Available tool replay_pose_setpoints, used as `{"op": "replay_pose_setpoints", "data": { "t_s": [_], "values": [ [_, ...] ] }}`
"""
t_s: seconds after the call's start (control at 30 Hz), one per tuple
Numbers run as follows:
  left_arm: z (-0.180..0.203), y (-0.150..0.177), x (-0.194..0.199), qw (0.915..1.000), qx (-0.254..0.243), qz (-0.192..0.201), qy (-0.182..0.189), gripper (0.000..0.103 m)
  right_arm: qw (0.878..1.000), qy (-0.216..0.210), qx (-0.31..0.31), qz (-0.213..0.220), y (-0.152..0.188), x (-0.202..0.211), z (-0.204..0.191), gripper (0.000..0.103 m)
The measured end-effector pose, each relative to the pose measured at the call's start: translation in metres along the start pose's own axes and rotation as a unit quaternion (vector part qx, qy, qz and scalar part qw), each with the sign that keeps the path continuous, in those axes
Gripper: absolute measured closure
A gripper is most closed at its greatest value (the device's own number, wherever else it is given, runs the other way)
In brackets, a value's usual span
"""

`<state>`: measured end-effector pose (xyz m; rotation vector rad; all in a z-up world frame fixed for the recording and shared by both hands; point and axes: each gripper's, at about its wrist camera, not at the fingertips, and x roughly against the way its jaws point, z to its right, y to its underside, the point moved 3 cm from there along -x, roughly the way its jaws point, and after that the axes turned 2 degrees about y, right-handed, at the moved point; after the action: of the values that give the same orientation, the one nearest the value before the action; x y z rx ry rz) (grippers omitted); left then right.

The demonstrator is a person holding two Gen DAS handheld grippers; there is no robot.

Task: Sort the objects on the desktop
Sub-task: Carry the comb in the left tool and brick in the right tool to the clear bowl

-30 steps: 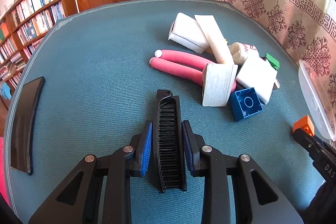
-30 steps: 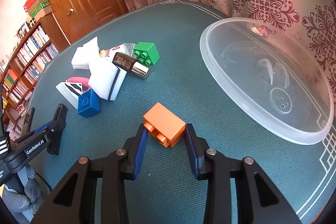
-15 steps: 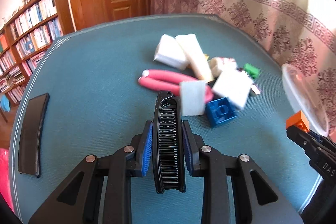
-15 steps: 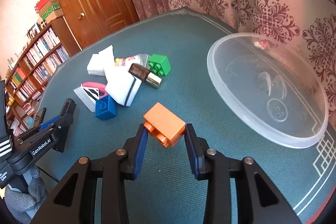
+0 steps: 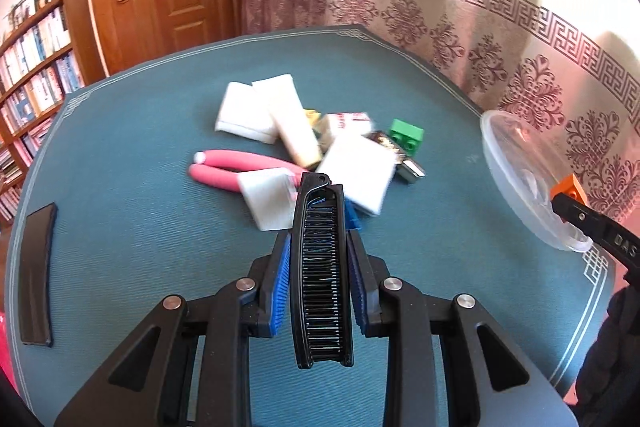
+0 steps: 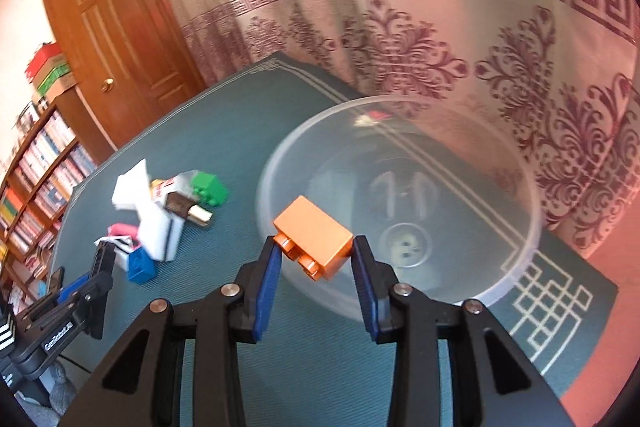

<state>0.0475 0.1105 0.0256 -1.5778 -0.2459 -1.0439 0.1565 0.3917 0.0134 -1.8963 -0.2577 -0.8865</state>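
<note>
On the far left of the desk (image 5: 120, 227), a flat black bar (image 5: 37, 275) lies alone by the edge, well apart from everything else. Next comes the left hand-held gripper (image 5: 318, 267), clenched on a black comb (image 5: 320, 267) that stands up between its blue pads, lifted clear of the cloth. Behind it the unsorted pile sits mid-desk: a pink curler (image 5: 236, 171), white sponge blocks (image 5: 356, 175), a cream tube (image 5: 292, 123), a blue brick (image 6: 141, 265) partly hidden, a small dark bottle (image 5: 400, 155) and a green brick (image 5: 406, 135), all touching or overlapping. Further right, the right hand-held gripper (image 6: 316, 255) grasps an orange brick (image 6: 314, 243) by its sides, held over the near rim of the clear plastic bowl (image 6: 516, 267). The bowl appears empty, so sorting looks barely begun: two items are in hand and none visibly placed. The orange brick seems about to go in first, the comb's destination is unclear, and the whole pile remains.
</note>
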Motion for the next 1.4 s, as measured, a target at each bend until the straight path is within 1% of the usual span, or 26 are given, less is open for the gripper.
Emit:
{"op": "replay_pose_setpoints", "data": {
  "t_s": [0.1, 0.27, 0.47, 0.63, 0.9, 1.1, 1.33, 1.4],
  "values": [
    [0.013, -0.001, 0.002, 0.9999, -0.013, 0.001, 0.010, 0.074, 1.000, 0.013, -0.012, -0.007, -0.003, -0.005, 0.018, 0.063],
    [0.040, -0.010, -0.002, 0.9991, -0.029, 0.000, 0.032, 0.074, 0.999, 0.019, -0.009, -0.037, 0.001, -0.020, 0.036, 0.063],
    [0.074, -0.019, -0.009, 0.9970, -0.048, -0.004, 0.060, 0.074, 0.998, 0.028, 0.021, -0.049, 0.005, -0.025, 0.033, 0.063],
    [0.093, -0.025, -0.015, 0.9954, -0.058, -0.009, 0.076, 0.074, 0.996, 0.035, 0.043, -0.063, 0.006, -0.029, 0.035, 0.063],
    [0.116, -0.033, -0.026, 0.9928, -0.069, -0.016, 0.097, 0.074, 0.989, 0.058, 0.076, -0.110, 0.011, -0.032, 0.042, 0.063],
    [0.144, -0.037, -0.030, 0.9882, -0.093, -0.020, 0.120, 0.074, 0.984, 0.082, 0.085, -0.131, 0.018, -0.022, 0.054, 0.063],
    [0.183, -0.034, -0.034, 0.9777, -0.124, -0.032, 0.166, 0.074, 0.981, 0.119, 0.073, -0.132, 0.025, -0.005, 0.072, 0.063],
    [0.190, -0.030, -0.036, 0.9746, -0.131, -0.039, 0.178, 0.074, 0.982, 0.119, 0.060, -0.133, 0.027, -0.003, 0.077, 0.064]
  ]
}}
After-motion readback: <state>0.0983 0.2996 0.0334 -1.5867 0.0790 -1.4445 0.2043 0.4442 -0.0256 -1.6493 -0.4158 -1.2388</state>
